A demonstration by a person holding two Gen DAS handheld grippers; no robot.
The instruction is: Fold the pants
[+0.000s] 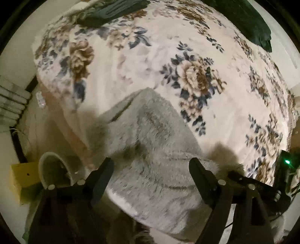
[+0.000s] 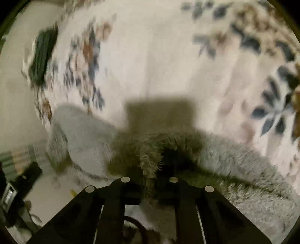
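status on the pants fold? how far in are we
Early to mid. Done: the grey fleece pants lie bunched on the floral blanket, one layer apparently over another. In hand: the right gripper is shut on a pants edge; the left gripper is open above the fabric, holding nothing. Left: flatten, finish the folds, release.

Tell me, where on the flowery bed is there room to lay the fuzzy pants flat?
The widest bare stretch of the flowery blanket lies beyond the grey fuzzy pants, short of the dark green clothes at the far edge. It is crowded near the bed's edge, where the pants bunch between the open left gripper and the right gripper pinching them.
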